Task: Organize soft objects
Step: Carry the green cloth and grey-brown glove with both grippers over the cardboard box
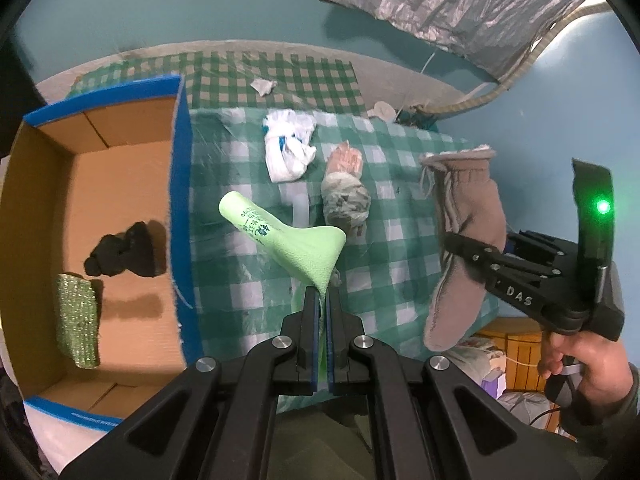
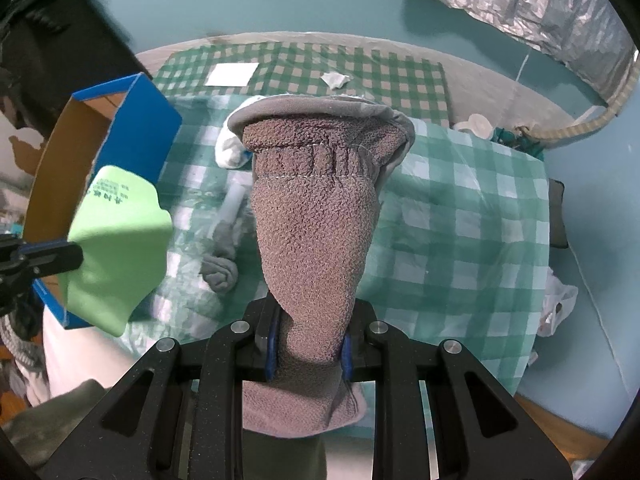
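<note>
Both claws are loaded: the left gripper (image 1: 323, 312) is pinched tight on a thin fold of the light green cloth (image 1: 296, 240), and the right gripper (image 2: 308, 354) is clamped around the grey fleece mitten (image 2: 316, 216). Both hang above the checked table (image 1: 260, 280), beside the cardboard box (image 1: 120, 208). That narrow pinch could let the cloth slip short of the box.

The grey slipper (image 2: 316, 232) hides the checked table (image 2: 460, 200) behind it.

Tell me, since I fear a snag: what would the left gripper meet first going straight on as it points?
Probably the checked tablecloth, right of the cardboard box. The left gripper is shut on the green sock, which would touch first; depth is unclear.
</note>
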`<action>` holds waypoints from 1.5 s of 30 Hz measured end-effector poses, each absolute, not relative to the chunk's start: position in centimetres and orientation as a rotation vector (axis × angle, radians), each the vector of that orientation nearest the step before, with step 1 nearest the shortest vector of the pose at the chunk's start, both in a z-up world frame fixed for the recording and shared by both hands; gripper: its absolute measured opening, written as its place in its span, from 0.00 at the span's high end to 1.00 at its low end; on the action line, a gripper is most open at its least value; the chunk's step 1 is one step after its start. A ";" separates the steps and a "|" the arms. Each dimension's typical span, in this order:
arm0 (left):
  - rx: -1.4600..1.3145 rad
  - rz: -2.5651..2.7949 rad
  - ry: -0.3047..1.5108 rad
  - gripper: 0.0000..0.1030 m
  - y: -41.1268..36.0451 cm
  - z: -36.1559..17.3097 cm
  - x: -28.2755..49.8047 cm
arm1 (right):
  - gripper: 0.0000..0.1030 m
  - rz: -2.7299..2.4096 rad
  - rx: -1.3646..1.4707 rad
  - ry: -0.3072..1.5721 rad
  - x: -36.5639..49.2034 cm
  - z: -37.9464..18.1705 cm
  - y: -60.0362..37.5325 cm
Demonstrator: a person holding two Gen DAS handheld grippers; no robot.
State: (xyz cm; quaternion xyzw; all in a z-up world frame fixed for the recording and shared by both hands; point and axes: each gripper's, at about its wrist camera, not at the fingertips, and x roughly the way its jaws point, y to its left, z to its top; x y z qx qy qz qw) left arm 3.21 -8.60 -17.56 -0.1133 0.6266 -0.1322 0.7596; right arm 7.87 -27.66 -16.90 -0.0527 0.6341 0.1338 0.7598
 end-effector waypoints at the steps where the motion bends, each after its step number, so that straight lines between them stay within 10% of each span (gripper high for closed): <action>1: -0.252 -0.286 1.358 0.97 -8.4 -17.2 3.1 | 0.80 0.297 -0.119 1.379 7.8 -16.8 -27.4; 45: -0.376 -0.004 1.264 0.97 5.2 -14.5 0.6 | 0.80 0.587 -0.290 1.284 9.6 -12.6 -11.7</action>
